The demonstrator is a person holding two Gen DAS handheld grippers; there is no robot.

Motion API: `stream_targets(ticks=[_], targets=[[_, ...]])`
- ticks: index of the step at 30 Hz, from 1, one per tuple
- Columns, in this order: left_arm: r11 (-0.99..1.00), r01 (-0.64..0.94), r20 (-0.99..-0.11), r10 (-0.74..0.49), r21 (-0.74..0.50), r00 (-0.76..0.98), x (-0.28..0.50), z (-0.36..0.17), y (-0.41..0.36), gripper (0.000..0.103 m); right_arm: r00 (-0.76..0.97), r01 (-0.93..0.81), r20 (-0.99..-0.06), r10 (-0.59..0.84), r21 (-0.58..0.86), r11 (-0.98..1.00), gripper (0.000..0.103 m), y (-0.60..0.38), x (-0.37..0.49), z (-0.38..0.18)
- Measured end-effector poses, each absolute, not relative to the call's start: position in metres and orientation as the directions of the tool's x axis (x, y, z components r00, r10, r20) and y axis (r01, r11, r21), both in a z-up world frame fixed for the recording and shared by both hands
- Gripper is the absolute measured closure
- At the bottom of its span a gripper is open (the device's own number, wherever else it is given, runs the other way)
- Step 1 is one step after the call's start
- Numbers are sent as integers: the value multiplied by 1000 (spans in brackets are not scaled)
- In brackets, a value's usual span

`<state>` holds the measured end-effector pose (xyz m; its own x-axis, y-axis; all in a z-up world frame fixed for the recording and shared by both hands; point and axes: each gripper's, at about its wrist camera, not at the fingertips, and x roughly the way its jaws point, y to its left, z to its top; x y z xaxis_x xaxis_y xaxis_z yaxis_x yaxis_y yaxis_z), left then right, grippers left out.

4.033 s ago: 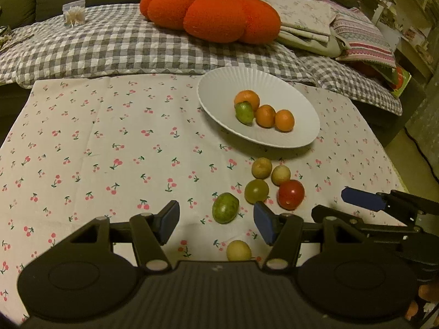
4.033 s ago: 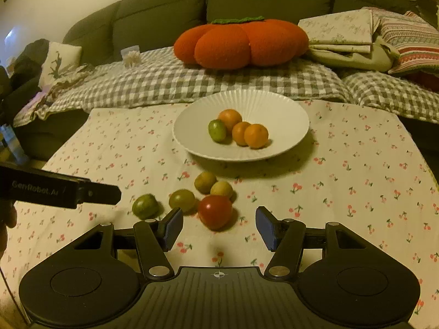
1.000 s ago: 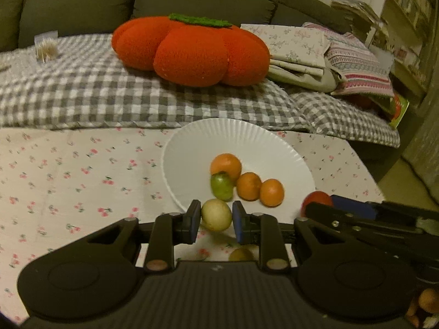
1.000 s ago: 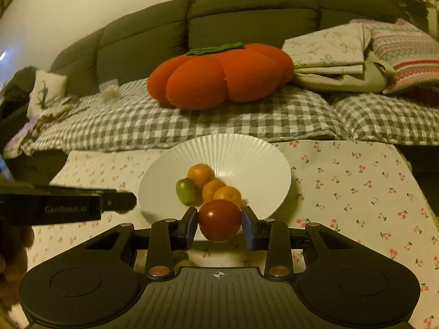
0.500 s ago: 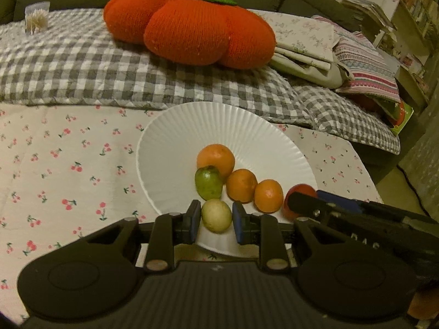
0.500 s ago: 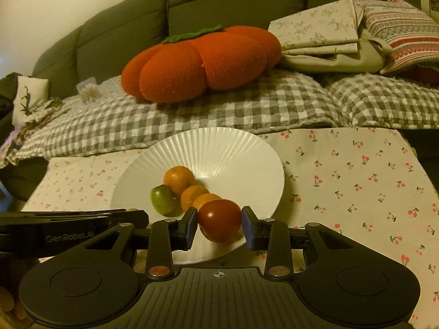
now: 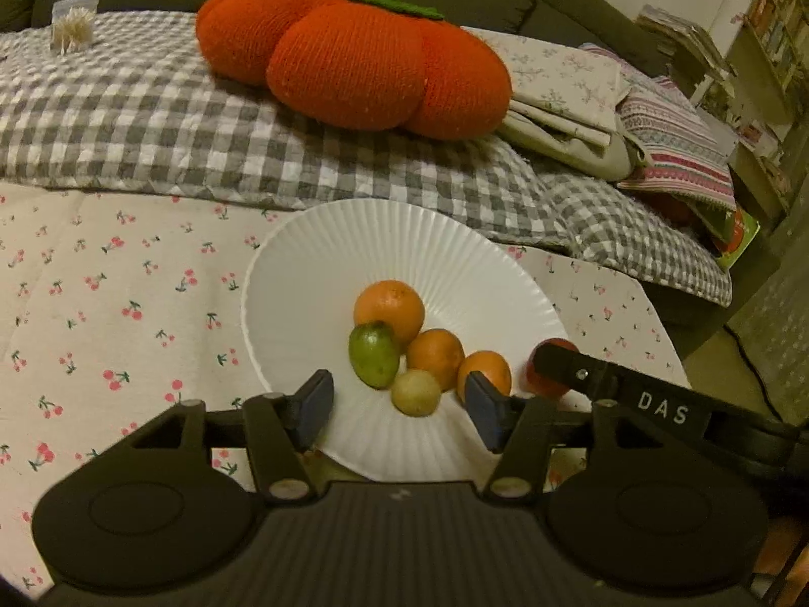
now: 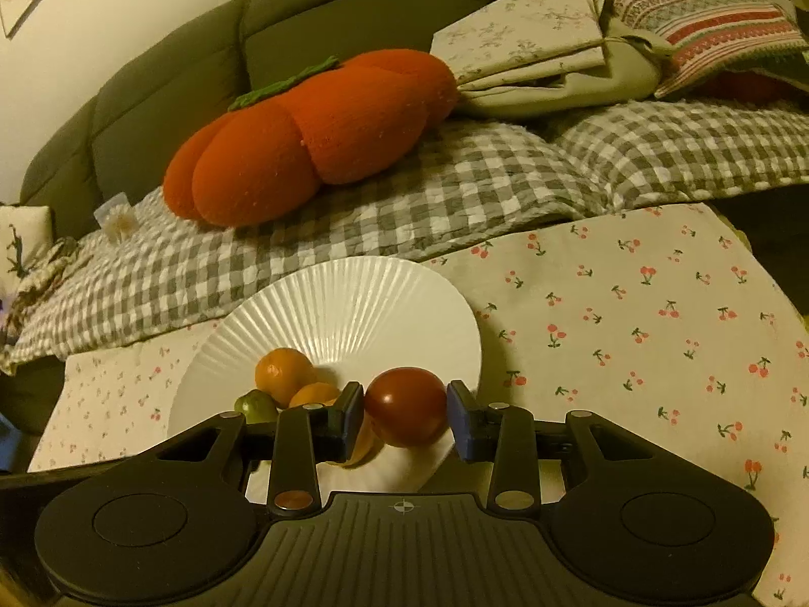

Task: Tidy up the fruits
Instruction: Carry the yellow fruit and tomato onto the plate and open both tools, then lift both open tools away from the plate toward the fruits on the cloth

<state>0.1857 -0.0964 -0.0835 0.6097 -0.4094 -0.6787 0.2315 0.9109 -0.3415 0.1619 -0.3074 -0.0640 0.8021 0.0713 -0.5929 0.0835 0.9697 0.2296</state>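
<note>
- Left wrist: your left gripper [image 7: 399,407] is spread wide over the white plate [image 7: 313,278]; yellow-green fruit [image 7: 415,392] lies loose on plate w/ 3 oranges + green fruit [image 7: 374,354].
- Right wrist: your right gripper [image 8: 405,412] is clamped on red tomato [image 8: 405,406], above plate's near edge.

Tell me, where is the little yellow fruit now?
In the left wrist view, the little yellow fruit lies on the white plate, between the open left tongs, touching the green fruit and an orange.
</note>
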Motion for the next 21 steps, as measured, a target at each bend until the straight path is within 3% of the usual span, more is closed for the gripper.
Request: stream_targets(ticks=[4,7,11,21], targets=[[909,210,-676,-410,-361,613,183,-80,-87,46,816,81,-573,75,242,967,64,-309,154,-60],[913,201,-673,-398,-354,624,180,-76,-81,46,826,59,-554,106,271,961,47,-312,152,-56],[912,184,-671,-396,-366,627,172,-71,-72,46,833,75,-547,89,271,960,47,-310,152,-53],[945,213,-694,-327,-248,641,146,-62,-54,46,841,23,-533,93,208,978,47,-295,121,-46]])
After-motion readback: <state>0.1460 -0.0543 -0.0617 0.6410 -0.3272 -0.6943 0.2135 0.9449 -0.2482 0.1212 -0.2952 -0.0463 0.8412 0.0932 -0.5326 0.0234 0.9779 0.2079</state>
